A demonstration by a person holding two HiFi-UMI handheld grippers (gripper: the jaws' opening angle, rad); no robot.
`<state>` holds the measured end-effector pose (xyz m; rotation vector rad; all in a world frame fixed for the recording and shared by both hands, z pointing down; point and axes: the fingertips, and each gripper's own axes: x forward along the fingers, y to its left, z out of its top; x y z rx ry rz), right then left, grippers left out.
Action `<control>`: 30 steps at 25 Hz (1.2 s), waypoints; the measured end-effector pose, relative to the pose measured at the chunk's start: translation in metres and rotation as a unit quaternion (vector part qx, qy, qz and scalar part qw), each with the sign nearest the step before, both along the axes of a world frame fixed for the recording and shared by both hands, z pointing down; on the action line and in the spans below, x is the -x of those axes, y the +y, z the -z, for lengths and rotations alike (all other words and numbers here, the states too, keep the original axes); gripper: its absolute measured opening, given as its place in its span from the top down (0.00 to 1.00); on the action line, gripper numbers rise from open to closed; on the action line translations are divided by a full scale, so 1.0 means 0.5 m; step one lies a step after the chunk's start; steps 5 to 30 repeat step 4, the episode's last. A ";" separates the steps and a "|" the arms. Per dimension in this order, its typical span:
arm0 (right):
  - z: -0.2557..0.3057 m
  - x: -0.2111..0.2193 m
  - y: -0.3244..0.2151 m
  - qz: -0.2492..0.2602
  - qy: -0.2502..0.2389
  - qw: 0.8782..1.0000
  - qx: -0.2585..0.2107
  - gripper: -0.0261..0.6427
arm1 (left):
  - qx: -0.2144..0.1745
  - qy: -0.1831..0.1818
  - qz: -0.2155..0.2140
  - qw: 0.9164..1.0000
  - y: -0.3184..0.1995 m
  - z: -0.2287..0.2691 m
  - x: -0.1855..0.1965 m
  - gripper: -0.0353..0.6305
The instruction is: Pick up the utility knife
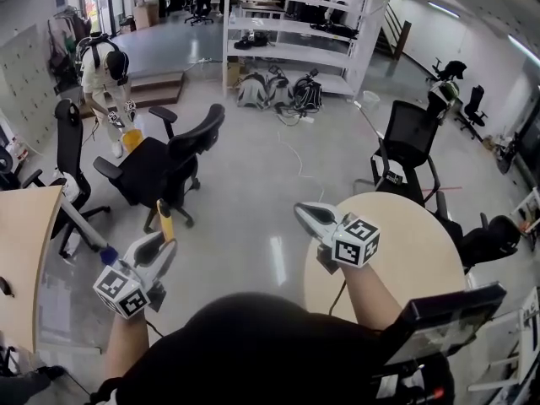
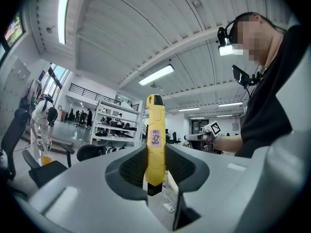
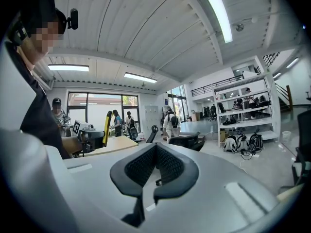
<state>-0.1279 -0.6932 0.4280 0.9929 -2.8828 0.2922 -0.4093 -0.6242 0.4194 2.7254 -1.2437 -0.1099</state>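
A yellow utility knife (image 1: 165,224) stands upright in my left gripper (image 1: 163,246), low on the left of the head view, held in the air over the floor. In the left gripper view the knife (image 2: 155,130) fills the gap between the dark pads (image 2: 131,168), its black tip pointing up, and my left gripper (image 2: 155,155) is shut on it. My right gripper (image 1: 301,212) hovers at the near edge of the round table, shut with nothing in it. In the right gripper view its pads (image 3: 141,166) meet at my right gripper's (image 3: 155,148) tips.
A round wooden table (image 1: 422,243) lies under my right arm, a second wooden table (image 1: 21,251) at the left edge. A black office chair (image 1: 169,163) stands ahead of the left gripper. A dark tablet (image 1: 439,319) is near my right elbow. White shelving (image 1: 287,32) and a person (image 1: 105,66) are farther off.
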 end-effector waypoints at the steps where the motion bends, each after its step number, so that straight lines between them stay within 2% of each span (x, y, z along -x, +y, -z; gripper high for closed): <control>1: 0.000 -0.003 0.004 0.000 0.000 1.000 0.001 0.94 | 0.000 0.000 0.000 1.000 0.004 0.001 -0.003 0.78; 30: 0.001 -0.012 0.017 0.000 -0.001 1.000 0.002 0.94 | -0.002 0.001 -0.002 1.000 0.018 0.001 -0.011 0.78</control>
